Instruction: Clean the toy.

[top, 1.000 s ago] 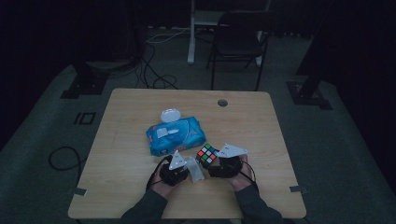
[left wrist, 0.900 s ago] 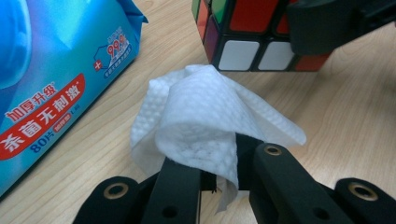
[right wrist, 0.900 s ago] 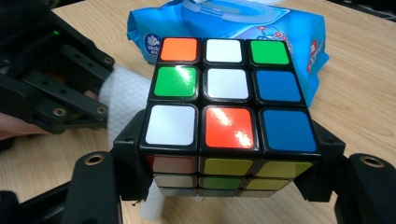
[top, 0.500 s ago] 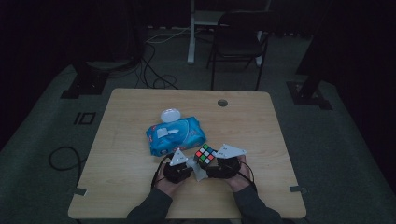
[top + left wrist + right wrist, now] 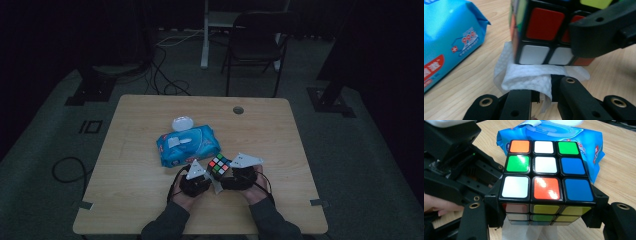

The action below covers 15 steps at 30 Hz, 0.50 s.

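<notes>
A scrambled Rubik's cube (image 5: pixel 546 175) sits between the jaws of my right gripper (image 5: pixel 546 213), which is shut on its two sides and holds it just above the table. In the high view the cube (image 5: pixel 218 166) shows near the table's front, with the right gripper (image 5: pixel 226 174) behind it. My left gripper (image 5: pixel 541 86) is shut on a folded white wet wipe (image 5: pixel 529 77). The wipe presses against the lower edge of the cube (image 5: pixel 541 30), under its white and red stickers. From above, the left gripper (image 5: pixel 211 184) is just left of the cube.
A blue pack of wet wipes (image 5: pixel 189 145) lies just beyond the cube, with a white round lid (image 5: pixel 183 123) behind it. The wooden table (image 5: pixel 300 150) has a cable hole (image 5: pixel 238 109) at its far side. A chair (image 5: pixel 257 45) stands on the floor beyond.
The left gripper has edged slightly toward the cube with the wipe. The right gripper and the cube have stayed in place.
</notes>
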Each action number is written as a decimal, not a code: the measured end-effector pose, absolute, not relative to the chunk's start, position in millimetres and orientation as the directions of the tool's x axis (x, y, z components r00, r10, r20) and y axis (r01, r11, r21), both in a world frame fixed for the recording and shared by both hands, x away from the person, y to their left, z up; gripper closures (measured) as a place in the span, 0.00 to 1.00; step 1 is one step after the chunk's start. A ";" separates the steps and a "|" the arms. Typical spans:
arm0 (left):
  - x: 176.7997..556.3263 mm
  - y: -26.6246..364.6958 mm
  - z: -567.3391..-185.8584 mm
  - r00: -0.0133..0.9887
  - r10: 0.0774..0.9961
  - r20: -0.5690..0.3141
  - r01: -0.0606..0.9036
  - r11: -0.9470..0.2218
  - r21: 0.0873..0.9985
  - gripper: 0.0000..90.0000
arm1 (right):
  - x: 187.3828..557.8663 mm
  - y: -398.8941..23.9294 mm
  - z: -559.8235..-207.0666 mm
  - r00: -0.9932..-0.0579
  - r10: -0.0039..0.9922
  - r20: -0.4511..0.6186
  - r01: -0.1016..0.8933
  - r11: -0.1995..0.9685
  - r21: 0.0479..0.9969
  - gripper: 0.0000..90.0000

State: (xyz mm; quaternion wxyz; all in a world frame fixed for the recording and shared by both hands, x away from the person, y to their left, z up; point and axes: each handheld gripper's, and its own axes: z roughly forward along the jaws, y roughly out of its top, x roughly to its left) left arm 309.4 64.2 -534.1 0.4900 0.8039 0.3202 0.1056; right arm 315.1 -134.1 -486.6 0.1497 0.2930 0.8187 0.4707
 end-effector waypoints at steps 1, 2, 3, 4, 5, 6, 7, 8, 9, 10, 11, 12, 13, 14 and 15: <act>309.4 63.3 -534.4 0.775 0.613 -0.154 0.414 -0.310 0.856 0.94 | 315.3 -134.3 -486.3 -0.783 0.621 0.033 0.341 0.384 0.858 0.39; 309.5 62.6 -534.7 0.777 0.608 -0.163 0.418 -0.304 0.856 0.94 | 315.8 -134.5 -486.0 -0.782 0.622 0.034 0.342 0.383 0.858 0.39; 309.5 62.6 -534.7 0.777 0.608 -0.163 0.418 -0.304 0.856 0.95 | 315.8 -134.5 -486.0 -0.782 0.622 0.034 0.342 0.383 0.858 0.39; 309.1 61.6 -535.1 0.779 0.601 -0.178 0.423 -0.295 0.857 0.95 | 316.6 -134.7 -485.8 -0.782 0.622 0.040 0.345 0.379 0.858 0.39; 308.3 60.3 -535.2 0.784 0.591 -0.191 0.426 -0.288 0.858 0.95 | 317.6 -135.2 -484.8 -0.782 0.622 0.049 0.354 0.377 0.856 0.39; 307.7 59.7 -535.1 0.786 0.586 -0.196 0.426 -0.284 0.859 0.95 | 317.9 -135.3 -484.3 -0.782 0.621 0.052 0.355 0.375 0.857 0.39; 307.2 59.2 -535.1 0.786 0.585 -0.201 0.426 -0.278 0.861 0.95 | 318.2 -135.4 -483.8 -0.782 0.621 0.053 0.354 0.373 0.858 0.39; 306.9 58.9 -535.0 0.786 0.584 -0.202 0.427 -0.276 0.861 0.95 | 318.2 -135.2 -483.3 -0.781 0.622 0.056 0.356 0.370 0.858 0.39; 307.0 59.0 -534.9 0.786 0.584 -0.204 0.427 -0.273 0.862 0.95 | 318.2 -135.0 -482.8 -0.780 0.623 0.056 0.357 0.370 0.858 0.39; 307.5 59.5 -534.9 0.785 0.584 -0.205 0.428 -0.272 0.862 0.95 | 318.3 -134.9 -482.5 -0.780 0.623 0.053 0.355 0.371 0.858 0.39; 307.9 60.0 -534.9 0.783 0.587 -0.206 0.429 -0.269 0.862 0.95 | 318.3 -134.8 -482.3 -0.780 0.623 0.052 0.354 0.371 0.858 0.39; 308.5 60.7 -534.8 0.779 0.592 -0.205 0.430 -0.268 0.862 0.95 | 318.4 -134.7 -482.2 -0.780 0.623 0.052 0.354 0.371 0.858 0.38; 309.2 61.7 -534.8 0.775 0.596 -0.208 0.433 -0.262 0.862 0.95 | 318.3 -134.7 -482.1 -0.781 0.623 0.051 0.353 0.372 0.858 0.39; 310.2 63.0 -534.7 0.771 0.602 -0.207 0.433 -0.259 0.863 0.95 | 318.1 -134.7 -482.0 -0.781 0.622 0.052 0.353 0.372 0.859 0.39; 310.2 63.0 -534.7 0.771 0.602 -0.207 0.433 -0.259 0.863 0.95 | 318.1 -134.7 -482.0 -0.781 0.622 0.052 0.353 0.372 0.859 0.39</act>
